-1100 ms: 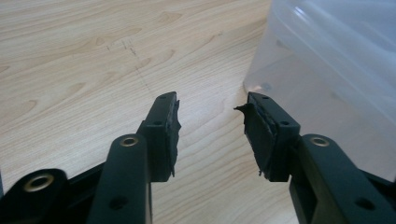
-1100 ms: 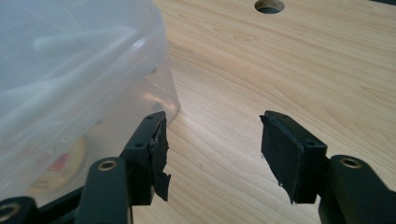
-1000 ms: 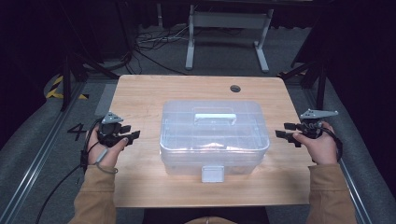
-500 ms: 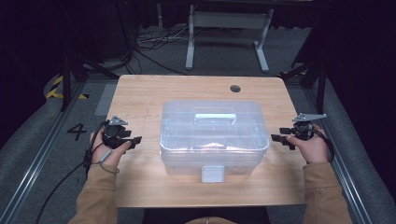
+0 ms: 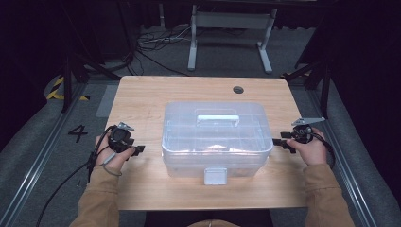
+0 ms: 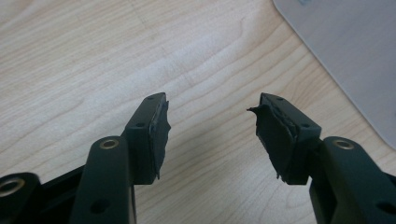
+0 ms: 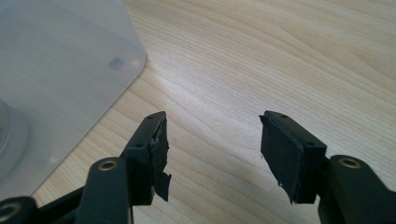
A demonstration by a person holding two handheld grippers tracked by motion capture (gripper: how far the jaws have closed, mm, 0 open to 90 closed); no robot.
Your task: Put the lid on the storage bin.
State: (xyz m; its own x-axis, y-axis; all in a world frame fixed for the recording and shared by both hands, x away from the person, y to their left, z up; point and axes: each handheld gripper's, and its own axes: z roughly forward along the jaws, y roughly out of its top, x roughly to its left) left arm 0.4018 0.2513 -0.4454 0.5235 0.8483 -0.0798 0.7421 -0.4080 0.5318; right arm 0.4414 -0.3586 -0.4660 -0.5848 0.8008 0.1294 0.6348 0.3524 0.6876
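Dark studio floor with cables surrounds a light wooden table, where a clear plastic storage box with a white handle on its lid and a white front latch sits closed at the centre. To the box's left, the left gripper is held low over bare wood, its jaws having just been opening and now spread wide with nothing between them. On the opposite side, the right gripper points at the box's right wall just beside it, jaws apart and empty, the box's rounded corner near them.
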